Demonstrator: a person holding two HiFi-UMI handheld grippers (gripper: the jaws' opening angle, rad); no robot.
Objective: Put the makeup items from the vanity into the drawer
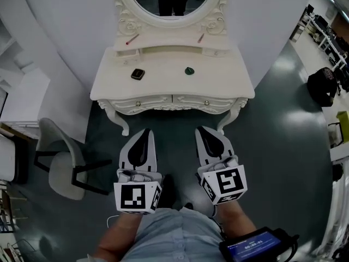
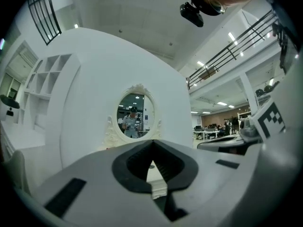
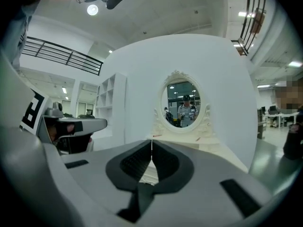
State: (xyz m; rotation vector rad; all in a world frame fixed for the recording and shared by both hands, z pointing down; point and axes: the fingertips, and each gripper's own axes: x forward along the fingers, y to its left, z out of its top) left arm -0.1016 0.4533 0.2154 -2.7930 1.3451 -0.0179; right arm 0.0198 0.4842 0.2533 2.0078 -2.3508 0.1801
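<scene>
Approach is the step in hand: both grippers sit low in the head view, well short of the counter (image 1: 163,86). The left gripper (image 1: 144,132) and the right gripper (image 1: 204,130) each have their jaws pressed together, with nothing between them. A dark compact (image 1: 137,73) lies left of centre on the counter and a small green item (image 1: 189,70) right of centre. A thin reddish stick (image 1: 132,39), perhaps a pencil, rests on the raised shelf at upper left, and a second stick (image 1: 201,37) at upper right. Both drawers look closed. A sound start would be to spread one gripper's jaws, take a drawer knob (image 1: 138,103) squarely and pull it straight out before lifting any item.
</scene>
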